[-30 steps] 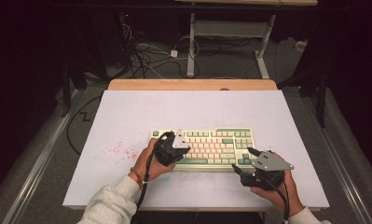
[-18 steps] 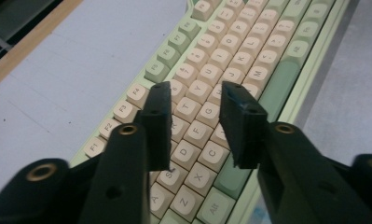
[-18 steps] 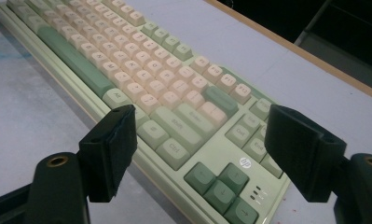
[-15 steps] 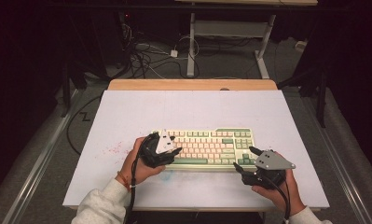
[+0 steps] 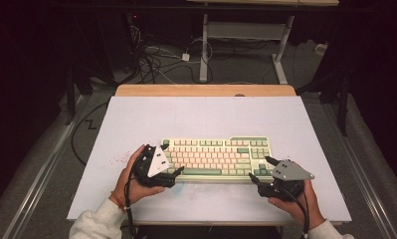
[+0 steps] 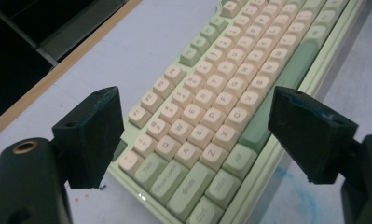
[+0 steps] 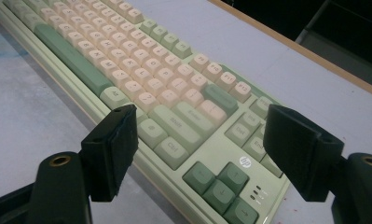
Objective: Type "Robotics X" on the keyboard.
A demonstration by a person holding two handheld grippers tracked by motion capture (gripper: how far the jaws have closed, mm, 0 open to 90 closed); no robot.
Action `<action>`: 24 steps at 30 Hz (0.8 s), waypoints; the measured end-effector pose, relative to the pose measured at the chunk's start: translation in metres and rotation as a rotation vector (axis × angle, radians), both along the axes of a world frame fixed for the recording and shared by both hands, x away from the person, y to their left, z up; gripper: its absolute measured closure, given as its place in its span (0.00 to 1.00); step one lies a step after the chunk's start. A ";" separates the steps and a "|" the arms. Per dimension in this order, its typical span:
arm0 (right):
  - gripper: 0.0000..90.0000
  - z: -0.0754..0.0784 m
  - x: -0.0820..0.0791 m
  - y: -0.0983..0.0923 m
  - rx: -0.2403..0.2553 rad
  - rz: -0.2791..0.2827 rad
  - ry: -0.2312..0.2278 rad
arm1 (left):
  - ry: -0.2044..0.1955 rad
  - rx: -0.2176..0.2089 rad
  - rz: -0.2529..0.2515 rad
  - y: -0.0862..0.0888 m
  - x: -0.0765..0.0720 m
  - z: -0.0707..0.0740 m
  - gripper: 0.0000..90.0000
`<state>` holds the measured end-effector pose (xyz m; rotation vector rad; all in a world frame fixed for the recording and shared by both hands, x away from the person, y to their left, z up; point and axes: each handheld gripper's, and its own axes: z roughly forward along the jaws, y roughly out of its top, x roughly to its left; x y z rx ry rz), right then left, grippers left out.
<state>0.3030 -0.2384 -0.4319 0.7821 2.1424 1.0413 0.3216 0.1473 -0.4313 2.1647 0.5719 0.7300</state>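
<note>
Left tongs [image 5: 178, 172] slid left, opening (one keyboard [image 5: 216, 157]).

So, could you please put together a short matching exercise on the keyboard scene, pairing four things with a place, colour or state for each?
Column one:
1. keyboard
2. left gripper
3. right gripper
4. space bar

Column two:
a. dark green, long, in the keyboard's nearest row
b. jaws open, at the keyboard's arrow-key end
c. pale green case with cream keys, lying flat on the table
d. jaws just opened wide with nothing between them, at the keyboard's Caps Lock end

Pairs: 1-c, 2-d, 3-b, 4-a
</note>
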 end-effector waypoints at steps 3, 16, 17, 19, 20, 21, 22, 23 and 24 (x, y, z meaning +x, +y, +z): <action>0.30 -0.001 0.001 0.001 0.001 0.001 0.007 | -0.007 0.005 0.013 0.008 -0.005 -0.003 0.19; 0.38 -0.001 0.008 0.007 -0.001 0.017 0.018 | 0.018 0.043 0.072 0.034 -0.018 -0.019 0.19; 0.43 0.000 0.009 0.008 0.001 0.026 0.016 | 0.019 0.043 0.079 0.036 -0.019 -0.020 0.19; 0.54 0.001 0.010 0.010 0.008 0.041 0.020 | 0.027 0.038 0.090 0.040 -0.020 -0.021 0.19; 0.61 0.002 0.012 0.011 0.006 0.044 0.022 | 0.035 0.035 0.091 0.042 -0.020 -0.022 0.19; 0.66 0.004 0.013 0.012 0.017 0.051 0.031 | 0.038 0.036 0.097 0.043 -0.021 -0.023 0.19; 0.70 0.005 0.016 0.013 0.030 0.059 0.036 | 0.042 0.032 0.103 0.045 -0.023 -0.024 0.19; 0.76 0.006 0.018 0.014 0.036 0.061 0.044 | 0.051 0.025 0.105 0.047 -0.023 -0.025 0.19; 0.79 0.007 0.020 0.016 0.038 0.066 0.056 | 0.058 0.021 0.108 0.049 -0.024 -0.026 0.19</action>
